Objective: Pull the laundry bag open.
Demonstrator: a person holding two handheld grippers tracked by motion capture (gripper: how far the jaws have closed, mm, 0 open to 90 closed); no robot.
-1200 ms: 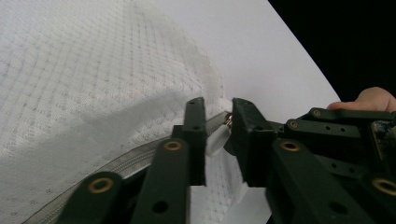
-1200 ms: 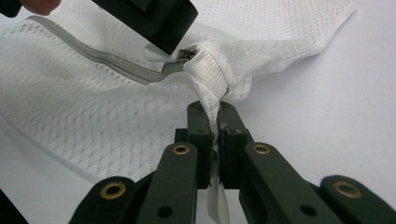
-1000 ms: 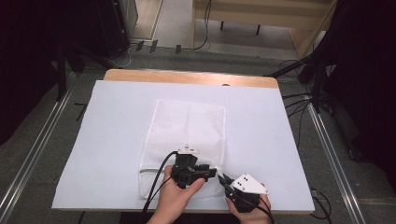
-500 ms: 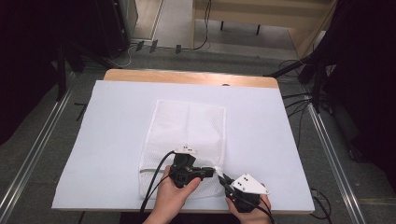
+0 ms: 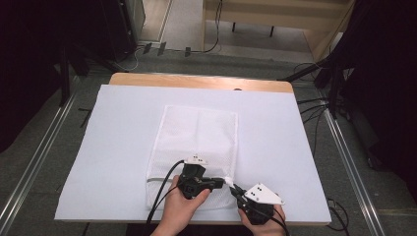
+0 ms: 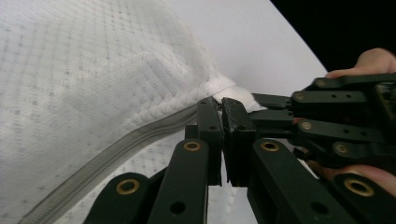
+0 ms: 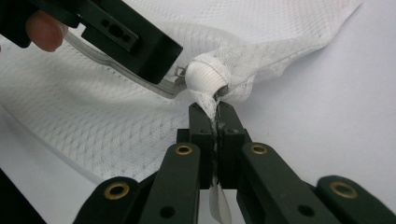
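At the near edge of the table (image 5: 196, 81), I have both grippers working one corner of a white mesh laundry bag (image 5: 196, 132) that lies flat on the white sheet (image 5: 113, 147), its zipper (image 6: 107, 156) running along the edge closest to me. My right gripper (image 7: 215, 109) is clamped tight on the bunched fabric at the corner, just below the white elastic cover (image 7: 203, 77) at the zipper's end. My left gripper (image 6: 220, 112) has just been closing; its jaws are pressed together at the zipper end, where a small metal pull tab (image 7: 180, 71) pokes out beside them in the right gripper view. How firm that grip is, I cannot tell.

I judge the weak point is that left-hand bite: if it has only the tab's tip, a tug along the zipper may slip off. If mesh is pinched in with it, the slider could jam or the weave could snag. And if my right hold gives, the whole bag would slide instead of opening
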